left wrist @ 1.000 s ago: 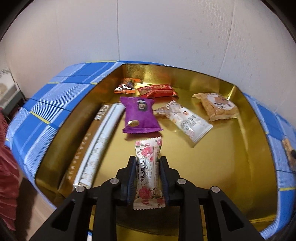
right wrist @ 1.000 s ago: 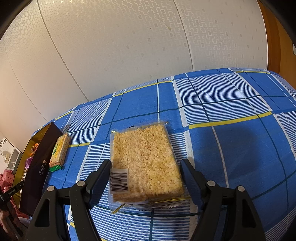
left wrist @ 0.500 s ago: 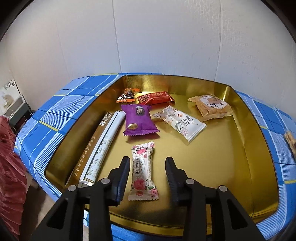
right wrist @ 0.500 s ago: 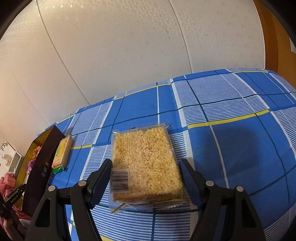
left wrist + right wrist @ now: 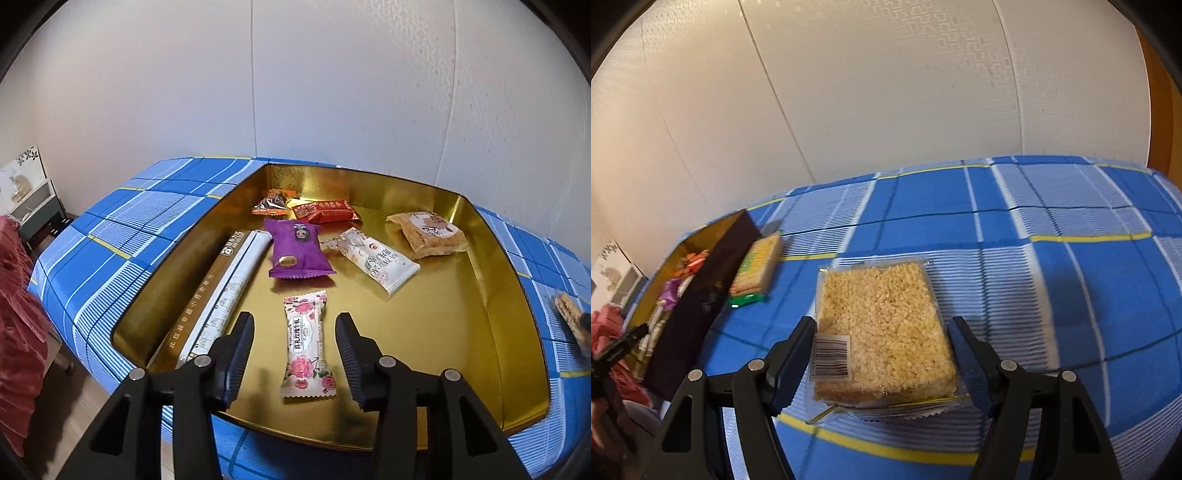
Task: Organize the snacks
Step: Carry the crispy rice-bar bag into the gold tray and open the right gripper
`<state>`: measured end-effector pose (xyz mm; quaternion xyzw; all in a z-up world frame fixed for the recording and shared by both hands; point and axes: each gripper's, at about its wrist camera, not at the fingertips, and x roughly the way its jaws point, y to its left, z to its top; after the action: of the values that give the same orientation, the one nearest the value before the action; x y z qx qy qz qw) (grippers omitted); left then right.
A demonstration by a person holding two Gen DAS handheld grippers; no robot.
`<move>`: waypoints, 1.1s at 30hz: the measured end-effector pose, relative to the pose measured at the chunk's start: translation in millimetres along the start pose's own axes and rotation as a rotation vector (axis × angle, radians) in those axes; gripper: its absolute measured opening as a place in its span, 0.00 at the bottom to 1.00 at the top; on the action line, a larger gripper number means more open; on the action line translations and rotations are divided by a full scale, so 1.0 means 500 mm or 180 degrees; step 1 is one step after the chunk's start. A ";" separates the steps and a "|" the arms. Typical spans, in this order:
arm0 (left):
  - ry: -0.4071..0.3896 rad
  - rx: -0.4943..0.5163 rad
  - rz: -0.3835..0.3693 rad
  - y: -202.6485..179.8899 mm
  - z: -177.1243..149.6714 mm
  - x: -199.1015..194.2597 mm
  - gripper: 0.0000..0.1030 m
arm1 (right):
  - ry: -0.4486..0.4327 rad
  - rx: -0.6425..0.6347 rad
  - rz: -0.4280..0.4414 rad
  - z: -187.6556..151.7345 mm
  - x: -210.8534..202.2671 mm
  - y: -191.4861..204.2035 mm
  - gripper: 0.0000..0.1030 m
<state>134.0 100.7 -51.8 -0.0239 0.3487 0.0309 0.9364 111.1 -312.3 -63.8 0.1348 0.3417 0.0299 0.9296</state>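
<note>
The left gripper [image 5: 294, 349] was pinching the rose candy [image 5: 306, 343] a second ago; now its jaws are opening and the candy lies free between them in the gold tray [image 5: 491, 302]. The right gripper [image 5: 882, 352] pinches the rice cake [image 5: 886, 325], next for the tray.

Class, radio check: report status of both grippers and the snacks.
Left gripper opening, rose-print candy loose in gold tin. Right gripper straddling rice cake pack, grip unclear. Nothing blocking.
</note>
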 end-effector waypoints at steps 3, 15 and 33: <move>-0.0027 -0.0006 0.0011 0.001 0.000 -0.001 0.51 | 0.0065 0.0055 0.0086 -0.003 -0.007 0.020 0.71; -0.0138 -0.0230 0.0001 0.033 0.004 -0.022 0.62 | 0.0036 -0.0527 0.0503 0.016 -0.068 0.227 0.70; -0.0179 -0.0435 -0.0013 0.064 0.006 -0.030 0.64 | 0.0668 -0.1305 0.0643 0.000 0.074 0.525 0.70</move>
<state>122.3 132.3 -40.8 -0.0875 0.3193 0.0534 0.9421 149.2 -54.2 -15.9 -0.0270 0.4080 0.2051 0.8892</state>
